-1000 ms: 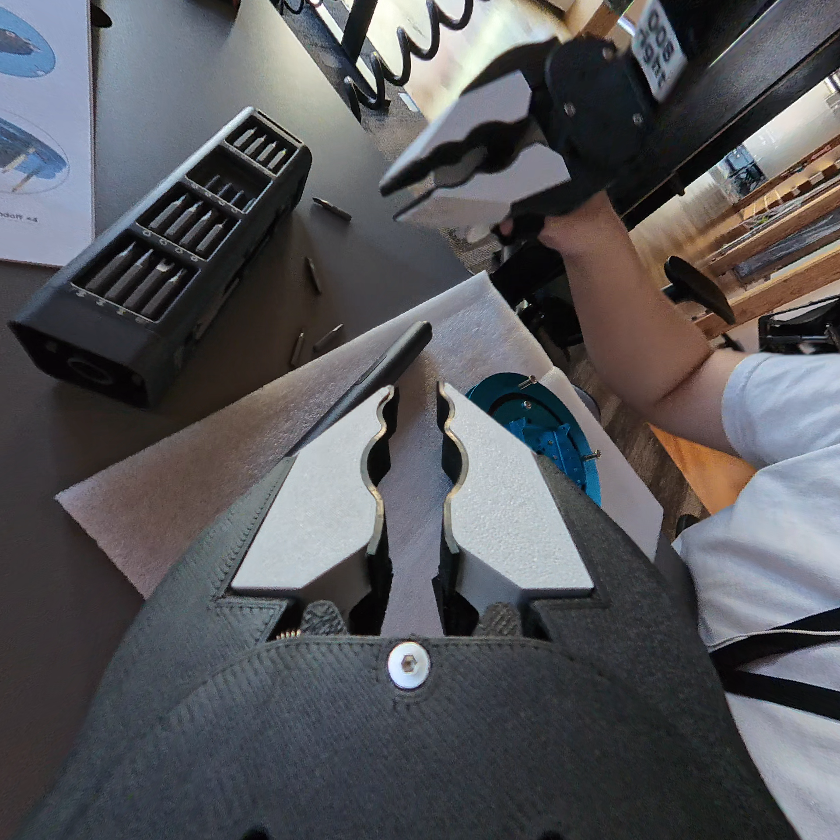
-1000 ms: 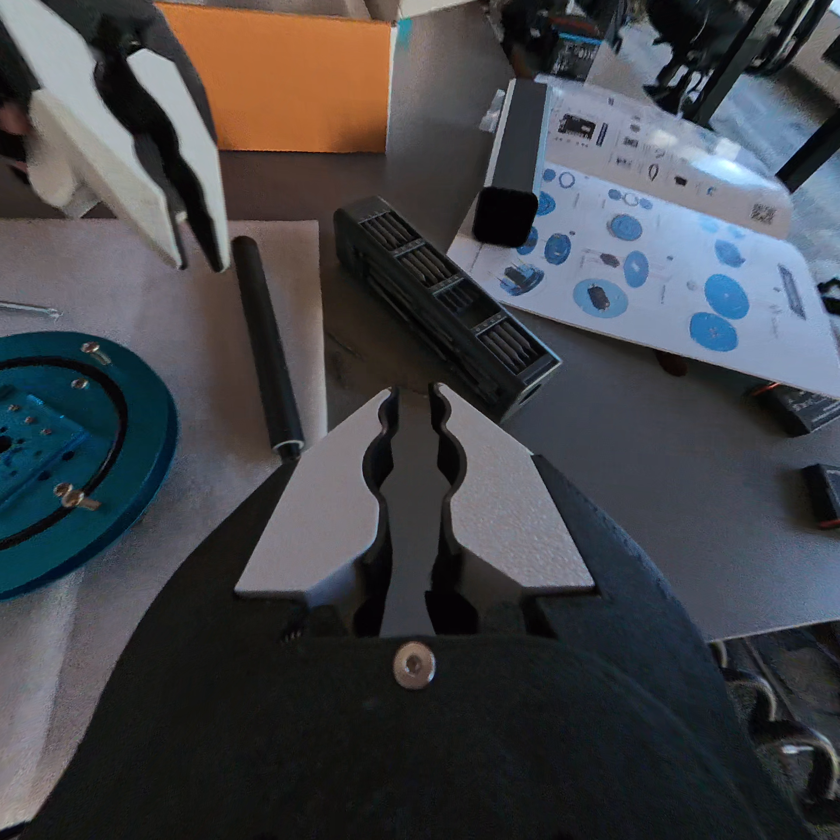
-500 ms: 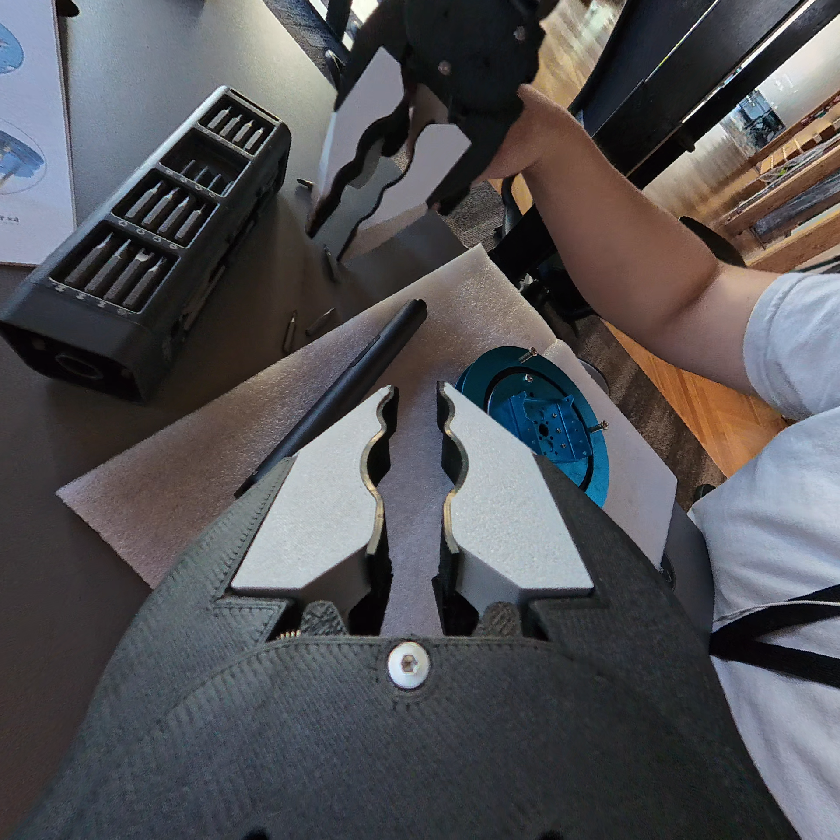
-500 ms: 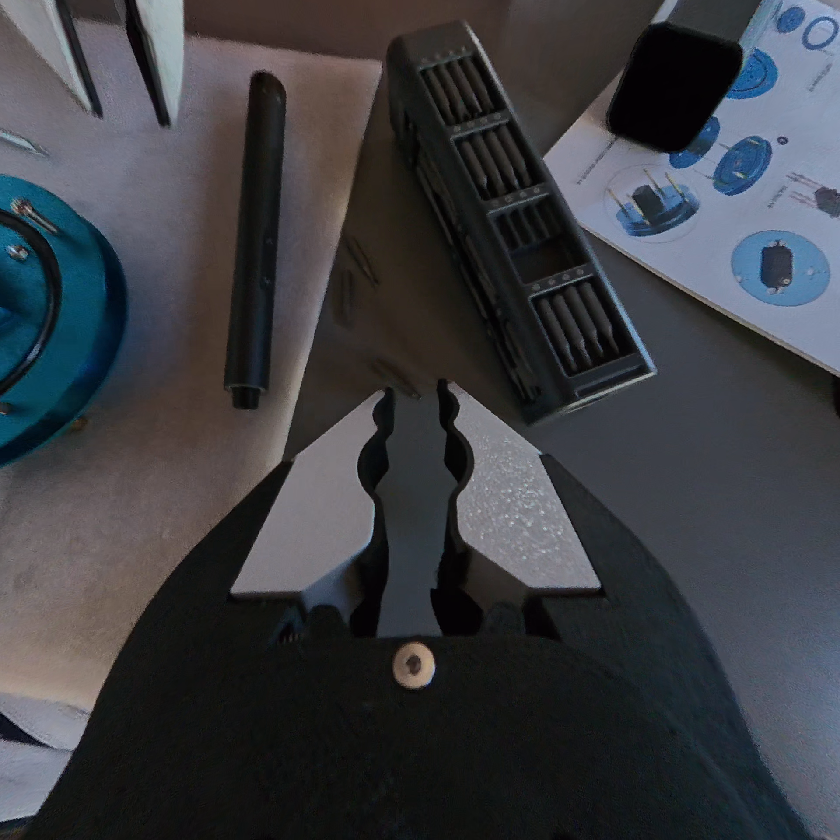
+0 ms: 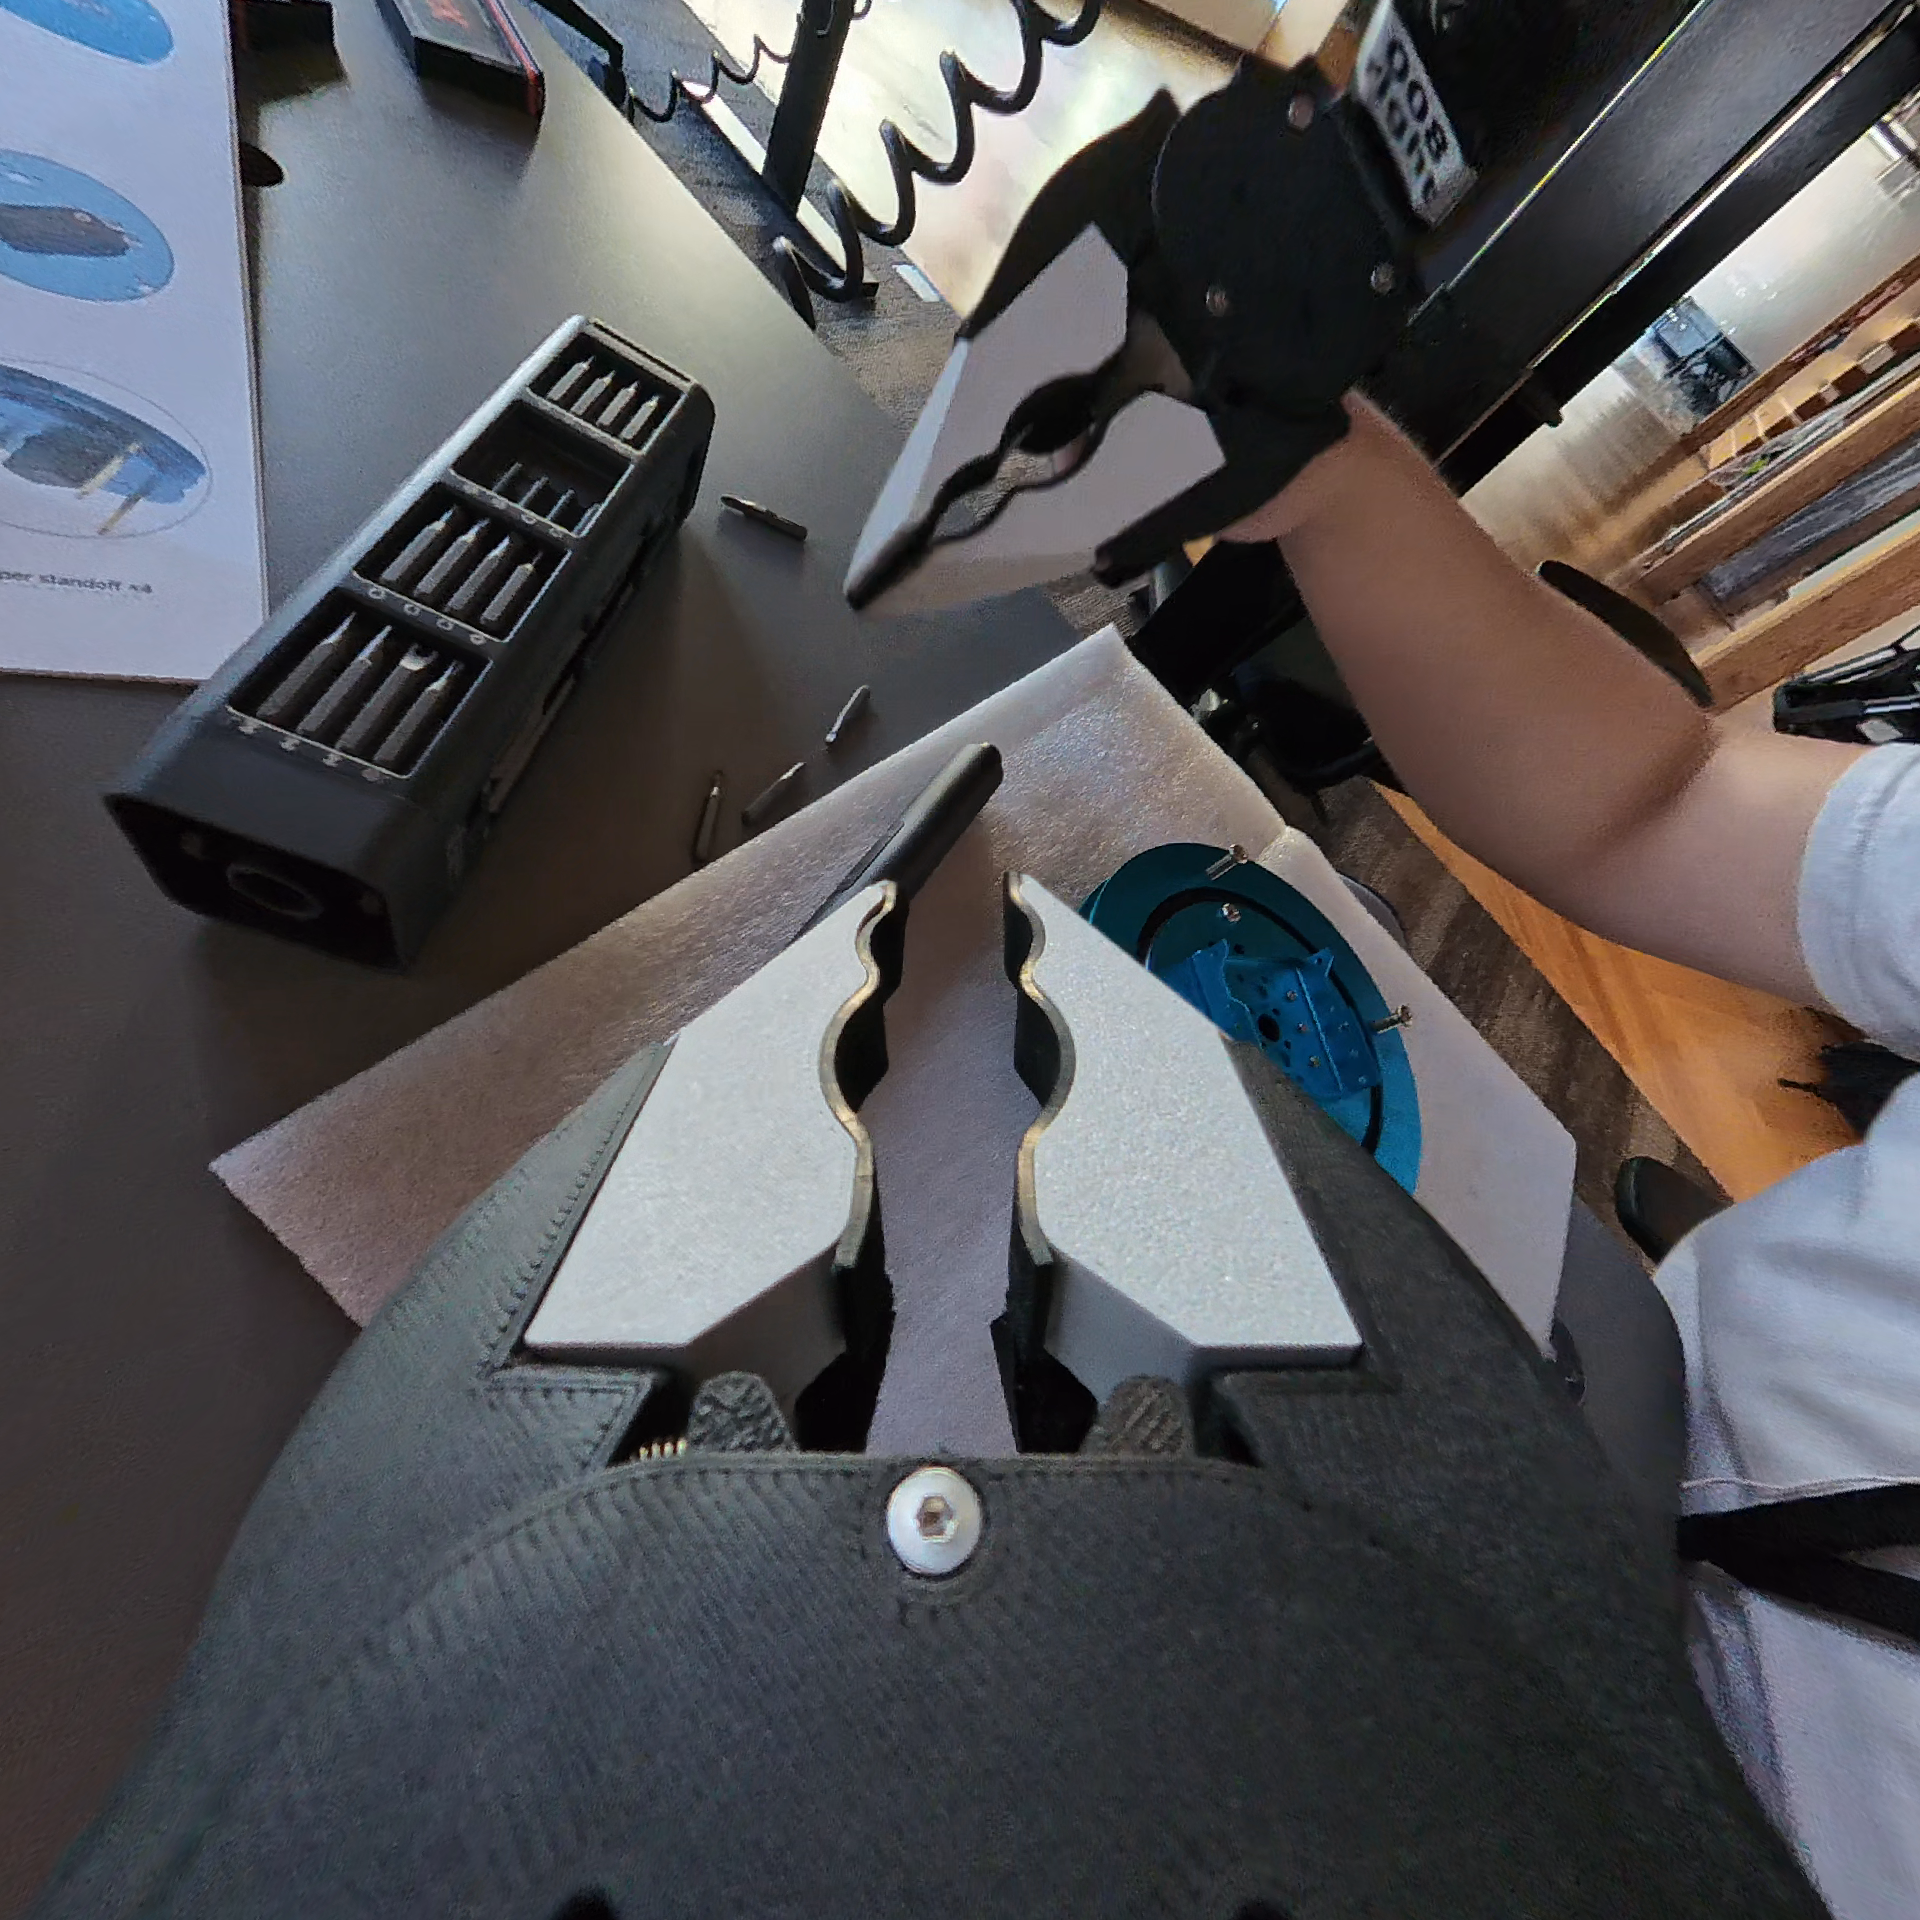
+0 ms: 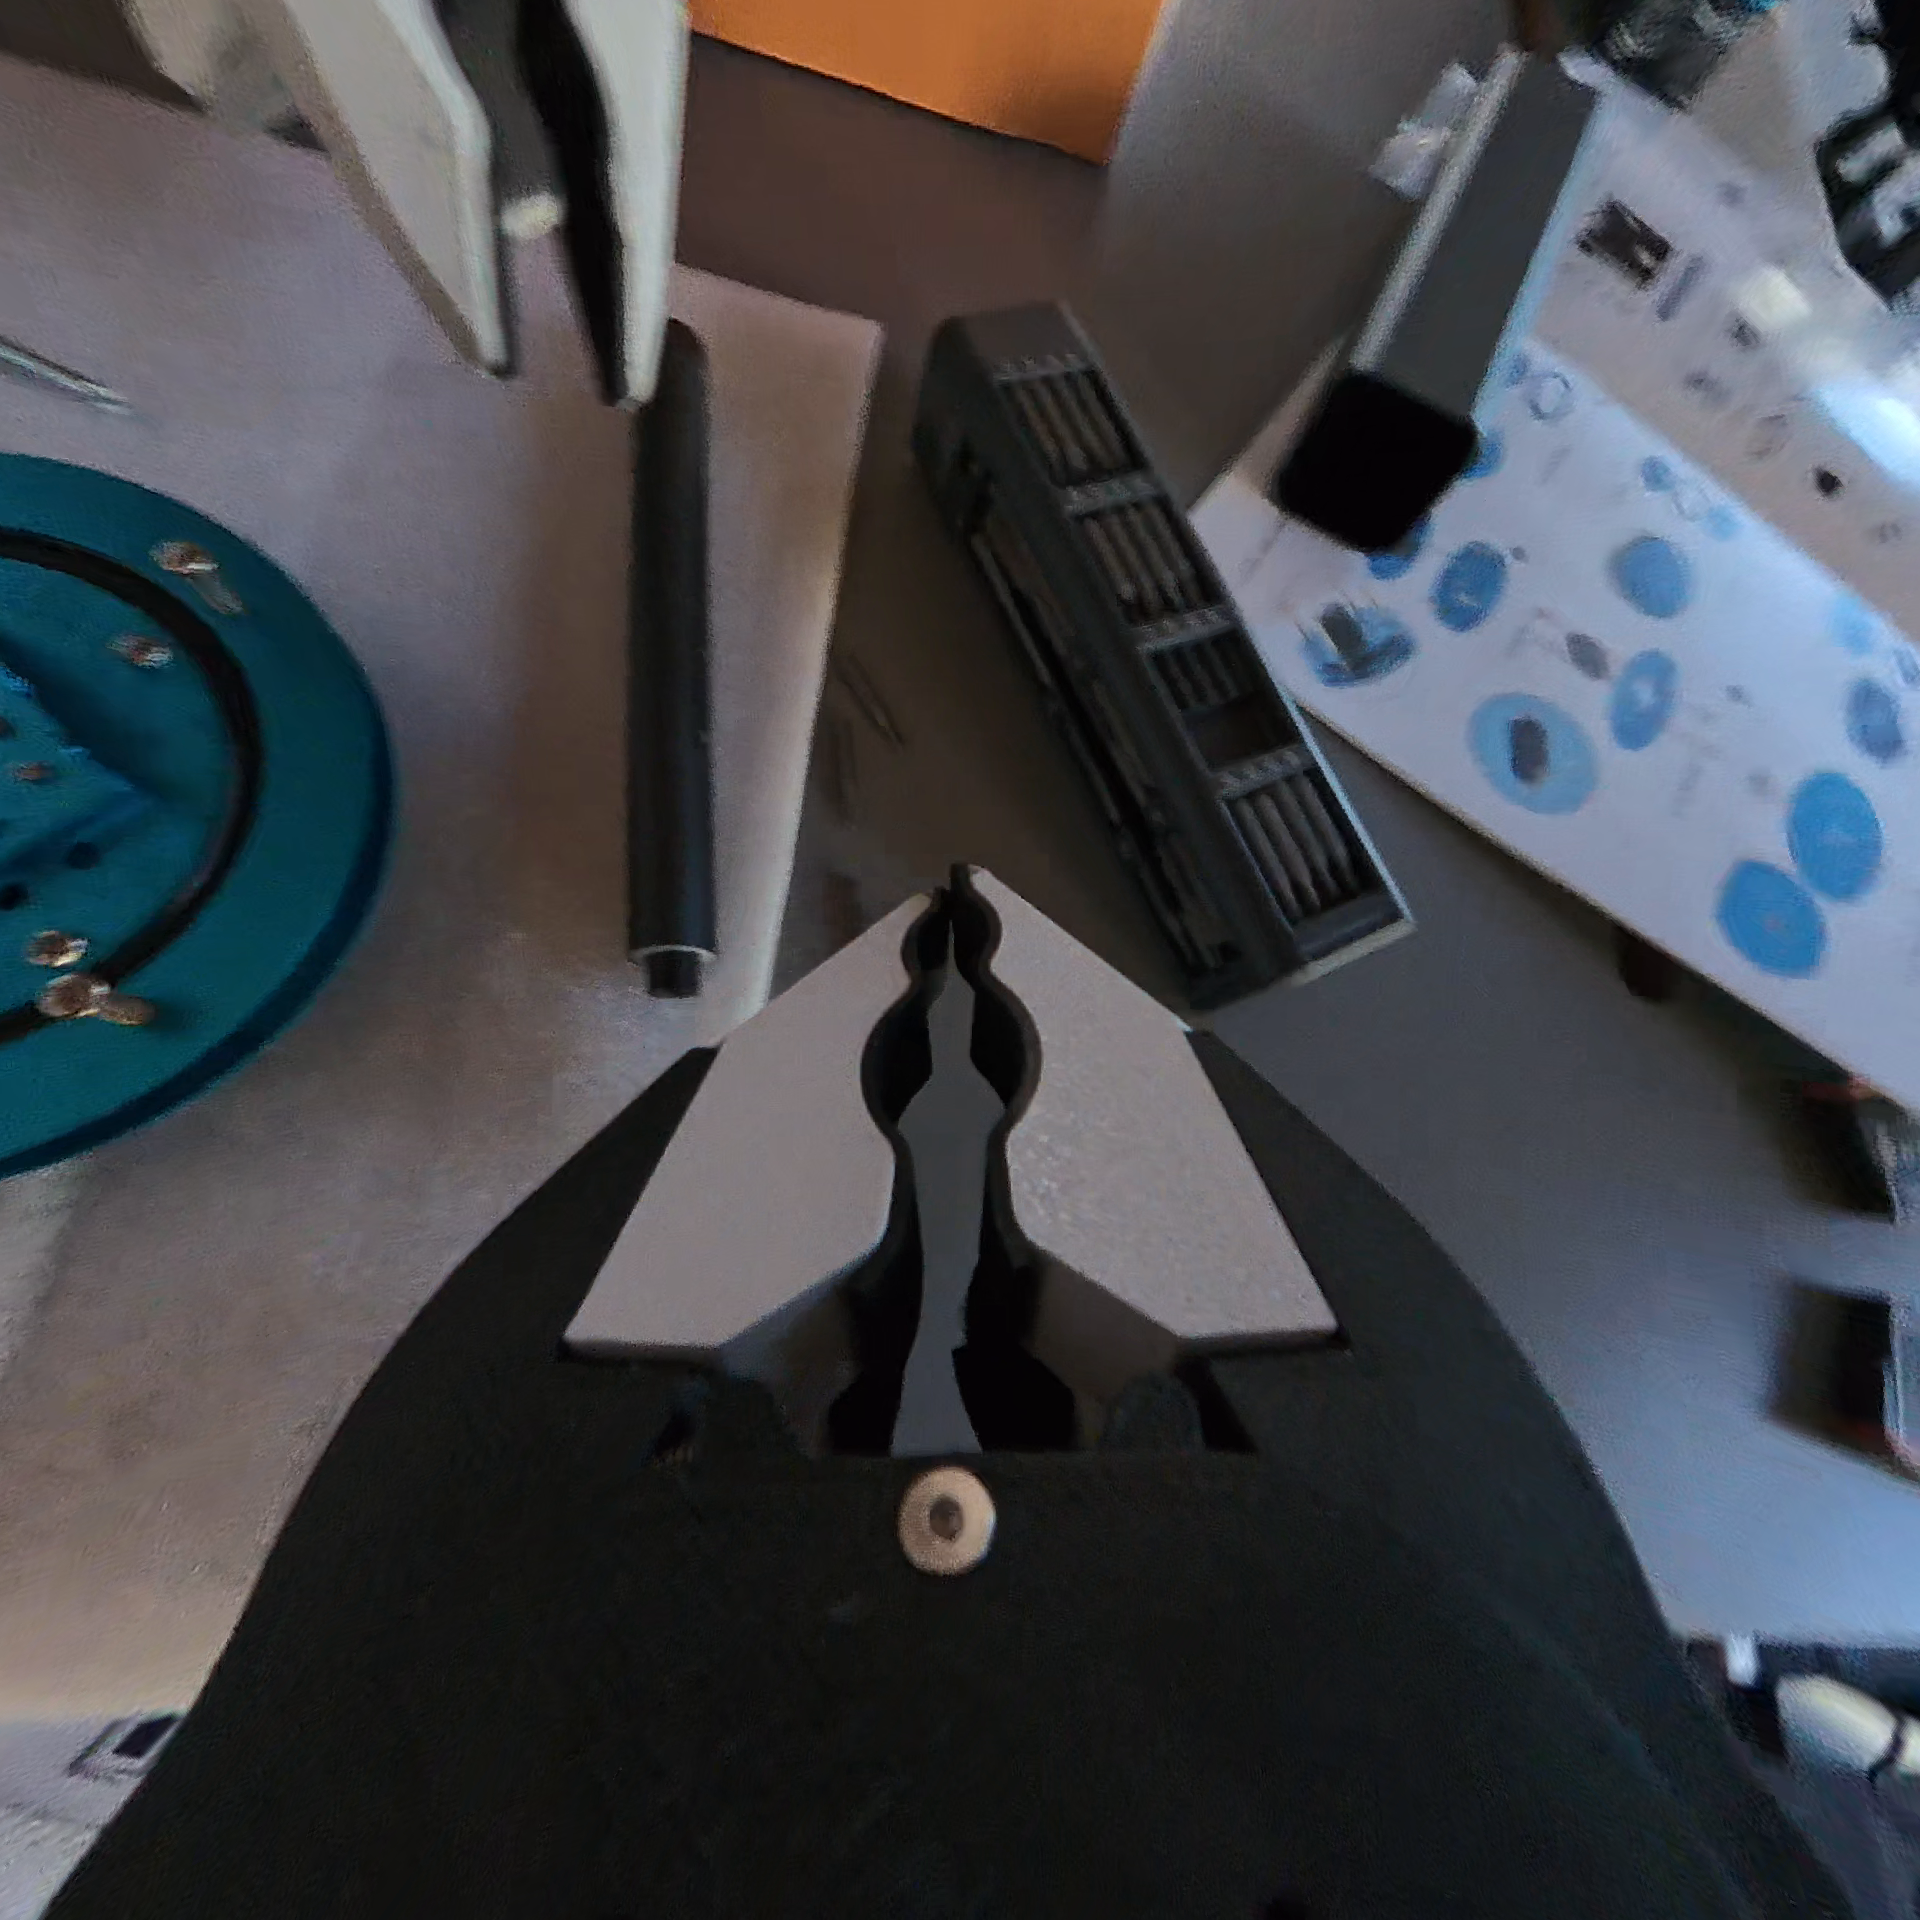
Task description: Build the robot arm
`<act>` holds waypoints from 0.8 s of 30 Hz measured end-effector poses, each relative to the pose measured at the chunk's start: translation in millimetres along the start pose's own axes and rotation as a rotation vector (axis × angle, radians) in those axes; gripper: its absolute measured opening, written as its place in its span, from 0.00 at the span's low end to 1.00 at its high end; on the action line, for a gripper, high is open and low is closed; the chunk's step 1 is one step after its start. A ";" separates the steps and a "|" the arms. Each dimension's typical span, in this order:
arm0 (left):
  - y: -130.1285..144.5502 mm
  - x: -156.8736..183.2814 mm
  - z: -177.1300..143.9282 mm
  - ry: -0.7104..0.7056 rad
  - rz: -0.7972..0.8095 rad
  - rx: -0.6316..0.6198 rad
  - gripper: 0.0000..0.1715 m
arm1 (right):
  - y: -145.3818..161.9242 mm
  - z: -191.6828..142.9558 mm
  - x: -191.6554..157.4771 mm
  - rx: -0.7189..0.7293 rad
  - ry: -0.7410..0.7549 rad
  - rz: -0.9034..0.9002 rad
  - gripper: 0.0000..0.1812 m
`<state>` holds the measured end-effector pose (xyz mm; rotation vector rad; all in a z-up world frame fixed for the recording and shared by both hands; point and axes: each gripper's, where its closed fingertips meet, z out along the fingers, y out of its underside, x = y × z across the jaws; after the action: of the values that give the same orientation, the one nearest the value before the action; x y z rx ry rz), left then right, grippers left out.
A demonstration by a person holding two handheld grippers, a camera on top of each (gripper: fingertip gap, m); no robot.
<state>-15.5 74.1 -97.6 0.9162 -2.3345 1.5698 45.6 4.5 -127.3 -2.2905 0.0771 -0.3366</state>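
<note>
My left gripper (image 5: 945,894) is open and empty above a white foam sheet (image 5: 468,1091). A black screwdriver handle (image 5: 935,805) lies on the sheet, just beyond its left fingertip. A blue round assembly (image 5: 1288,1018) with screws sits to its right. My right gripper (image 6: 956,894) is shut, with nothing visible between its tips. It hovers over the dark table near several loose bits (image 6: 868,691) and a black bit case (image 6: 1153,644). It also shows in the left wrist view (image 5: 862,592), raised above the bits (image 5: 847,714). The left gripper appears in the right wrist view (image 6: 561,364).
A printed instruction sheet (image 6: 1662,644) lies right of the bit case, with a dark rectangular box (image 6: 1434,343) on it. An orange box (image 6: 935,62) stands at the back. The table's edge (image 5: 852,343) and coiled cables lie beyond. A person's arm (image 5: 1538,727) reaches in from the right. About 10 cm separates my left fingertips from my right. Between my right fingertips and the black bit case (image 6: 1153,644) there is roughly 7 cm. It is also in sight in the left wrist view (image 5: 552,526).
My right gripper dipped toward the loose bits, closed its jaws and rose again. One bit now lies in a different spot. My left gripper stayed open over the foam sheet.
</note>
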 end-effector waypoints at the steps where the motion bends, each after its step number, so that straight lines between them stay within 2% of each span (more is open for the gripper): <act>1: 1.5 -1.0 0.2 -0.008 0.003 -0.006 0.10 | 5.9 -1.2 3.5 -0.021 -0.006 0.073 0.00; 3: 3.6 -1.4 0.5 -0.017 0.012 -0.014 0.10 | 4.6 -3.9 -6.8 0.007 -0.135 0.248 0.01; 4: 4.7 -1.6 0.7 -0.021 0.019 -0.020 0.10 | 4.0 -5.1 -13.2 0.016 -0.180 0.268 0.03; 7: 8.3 -5.0 1.5 -0.053 0.052 -0.047 0.10 | 20.3 0.6 -6.9 -0.093 -0.073 0.146 0.08; 9: 10.1 -4.1 3.0 -0.056 0.067 -0.061 0.10 | 23.8 7.0 -14.5 -0.175 -0.121 0.153 0.11; 14: 15.1 -1.6 6.6 -0.060 0.095 -0.090 0.10 | 28.7 13.6 -18.9 -0.356 -0.184 0.157 0.02; 18: 14.3 0.5 6.1 -0.045 0.095 -0.086 0.10 | 29.2 14.2 -19.1 -0.460 -0.198 0.121 0.02; 21: 8.6 2.3 4.0 -0.017 0.072 -0.044 0.11 | 24.3 12.4 -22.9 -0.402 -0.166 0.154 0.02; 23: 0.7 6.6 1.4 0.025 0.045 0.014 0.14 | 5.9 6.5 -21.1 -0.257 -0.079 0.186 0.02; 24: -4.3 9.4 -0.6 0.050 0.032 0.048 0.16 | -11.8 2.4 -21.3 -0.139 -0.038 0.219 0.01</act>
<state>-20.5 69.8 -89.6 0.8436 -2.2982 1.6482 25.1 17.6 -124.8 -2.3961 0.3388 -0.1784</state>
